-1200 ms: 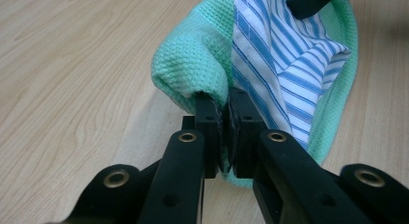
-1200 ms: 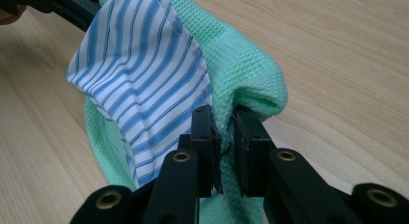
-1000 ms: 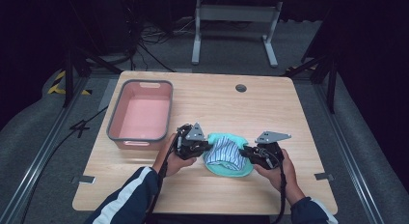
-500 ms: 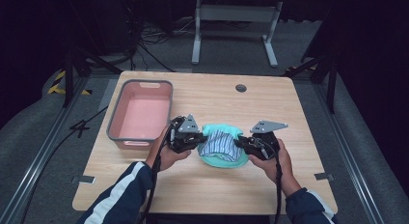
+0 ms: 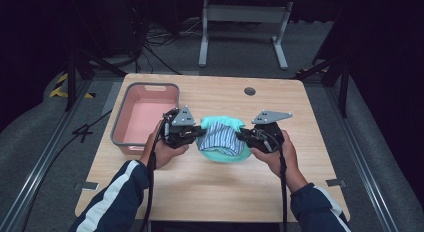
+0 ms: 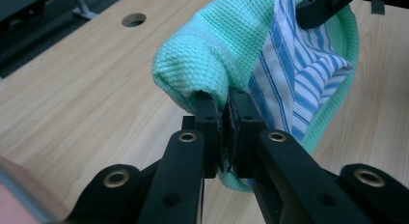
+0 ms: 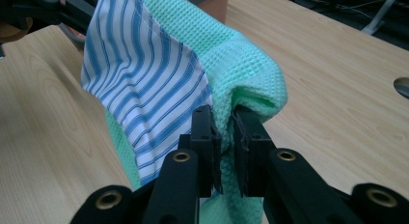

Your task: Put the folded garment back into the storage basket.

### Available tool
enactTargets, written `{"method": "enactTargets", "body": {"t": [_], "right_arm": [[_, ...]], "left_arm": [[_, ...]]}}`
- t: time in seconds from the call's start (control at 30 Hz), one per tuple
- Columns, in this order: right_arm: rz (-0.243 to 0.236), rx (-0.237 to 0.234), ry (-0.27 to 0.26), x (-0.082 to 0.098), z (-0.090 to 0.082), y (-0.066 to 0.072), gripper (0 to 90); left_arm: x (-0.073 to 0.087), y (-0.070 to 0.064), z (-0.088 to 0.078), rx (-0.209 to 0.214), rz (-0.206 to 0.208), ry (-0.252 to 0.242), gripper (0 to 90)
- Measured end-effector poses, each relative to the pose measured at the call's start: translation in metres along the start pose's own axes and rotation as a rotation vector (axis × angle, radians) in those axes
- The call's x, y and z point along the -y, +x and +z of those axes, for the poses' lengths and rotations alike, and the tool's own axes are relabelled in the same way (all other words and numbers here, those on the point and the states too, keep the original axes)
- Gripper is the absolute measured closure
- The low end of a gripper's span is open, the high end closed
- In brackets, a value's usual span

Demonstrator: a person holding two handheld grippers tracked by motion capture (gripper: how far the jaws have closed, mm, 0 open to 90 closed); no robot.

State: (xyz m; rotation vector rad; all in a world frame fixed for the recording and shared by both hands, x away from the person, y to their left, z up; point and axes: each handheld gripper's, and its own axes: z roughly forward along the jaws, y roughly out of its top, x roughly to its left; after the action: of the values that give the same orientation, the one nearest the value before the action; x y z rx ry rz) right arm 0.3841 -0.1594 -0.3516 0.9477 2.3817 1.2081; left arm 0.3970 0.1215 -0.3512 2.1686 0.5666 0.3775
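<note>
Two grippers hold one bundle between them above the light wooden table [image 5: 300, 112]: a mint-green waffle-weave cloth [image 5: 220, 123] wrapped round a blue-and-white striped fabric [image 5: 217, 137]. The left gripper [image 6: 225, 119] has its fingers clamped on a rolled green edge; the right gripper [image 7: 225, 130] has its fingers clamped likewise on the opposite edge. The bundle hangs slack, so it looks soft, light and floppy; doubled edges seem the surest hold. A pink plastic bin [image 5: 145, 114] sits beside the left hand.

High overhead; 2 close tong-mounted views
</note>
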Motion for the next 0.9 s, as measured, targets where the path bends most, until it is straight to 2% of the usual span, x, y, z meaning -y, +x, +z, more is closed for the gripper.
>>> {"method": "enactTargets", "body": {"t": [0.1, 0.23, 0.57, 0.7, 0.9], "right_arm": [[-0.008, -0.001, -0.008, -0.011, 0.002, 0.002, 80.5], [-0.022, -0.006, -0.024, -0.024, 0.005, 0.006, 80.5], [-0.051, -0.021, -0.027, -0.047, 0.019, 0.017, 80.5], [-0.061, -0.03, -0.031, -0.056, 0.025, 0.021, 80.4], [-0.076, -0.042, -0.035, -0.07, 0.034, 0.029, 80.4]], "left_arm": [[-0.003, 0.006, -0.01, -0.024, 0.005, -0.003, 84.6], [-0.004, 0.013, -0.022, -0.05, -0.011, -0.016, 84.6], [0.002, 0.027, -0.043, -0.098, -0.036, -0.028, 84.6], [0.006, 0.033, -0.053, -0.121, -0.035, -0.033, 84.6], [0.011, 0.042, -0.067, -0.155, -0.046, -0.025, 84.6]]}}
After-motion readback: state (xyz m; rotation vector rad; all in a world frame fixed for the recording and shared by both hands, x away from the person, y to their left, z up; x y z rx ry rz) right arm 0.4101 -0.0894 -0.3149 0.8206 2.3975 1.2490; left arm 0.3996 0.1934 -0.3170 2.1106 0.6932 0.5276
